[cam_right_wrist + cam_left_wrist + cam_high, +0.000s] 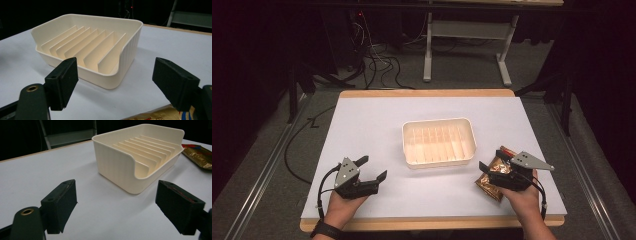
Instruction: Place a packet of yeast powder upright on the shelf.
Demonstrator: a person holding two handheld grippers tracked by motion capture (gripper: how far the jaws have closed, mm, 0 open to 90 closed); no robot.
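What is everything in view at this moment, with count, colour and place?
cream plastic tray with upright dividers: 1, cream, middle of the table, nothing in it.
shiny gold and red foil snack packet: 1, gold with red, flat on the table right of the tray, under the right claw.
white-topped table with wooden edge: 1, white, centre.
metal-legged desk: 1, grey, beyond the table.
black cables: several, on the floor beyond.
left claw: 1, black, open, near-left of the table.
right claw: 1, black, open, over the packet.
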